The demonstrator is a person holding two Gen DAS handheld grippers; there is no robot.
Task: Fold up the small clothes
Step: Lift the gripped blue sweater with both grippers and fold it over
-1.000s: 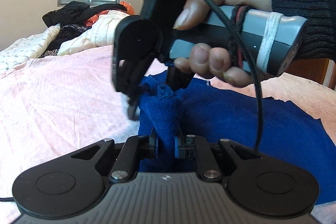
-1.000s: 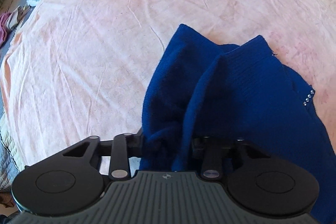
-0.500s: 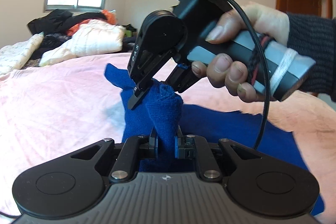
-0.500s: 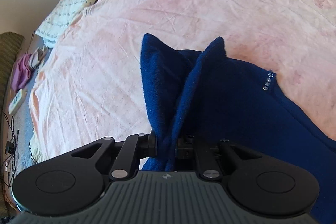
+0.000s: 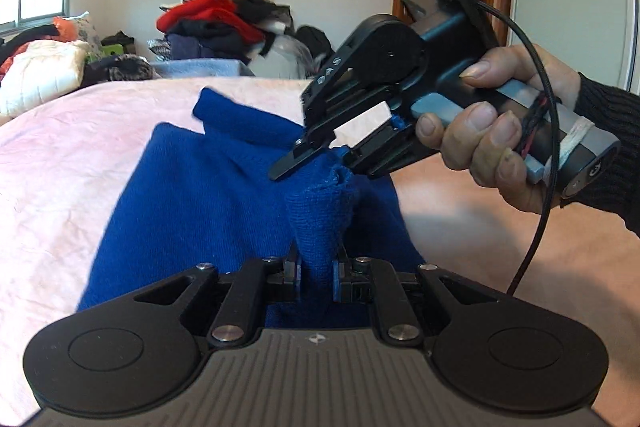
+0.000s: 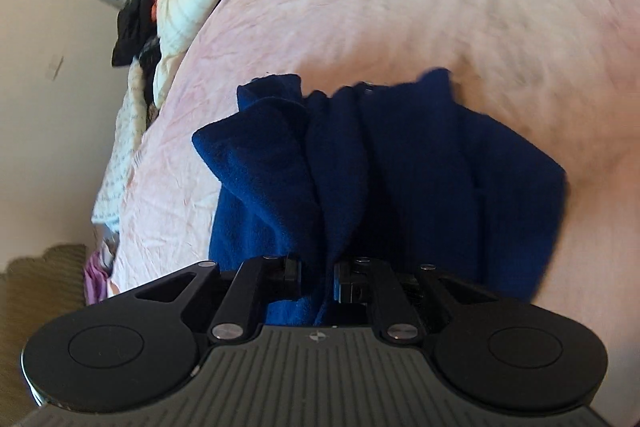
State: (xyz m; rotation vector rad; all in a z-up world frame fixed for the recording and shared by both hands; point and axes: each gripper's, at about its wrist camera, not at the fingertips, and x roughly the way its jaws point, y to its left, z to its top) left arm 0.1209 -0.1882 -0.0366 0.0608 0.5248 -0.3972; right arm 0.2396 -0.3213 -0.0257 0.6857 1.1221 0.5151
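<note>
Both hand-held grippers, left (image 5: 316,273) and right (image 6: 317,277), pinch bunched blue knit garment (image 5: 208,203).

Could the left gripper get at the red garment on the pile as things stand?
Probably not: the left gripper is shut on the blue sweater, and the red garment lies beyond the bed.
</note>
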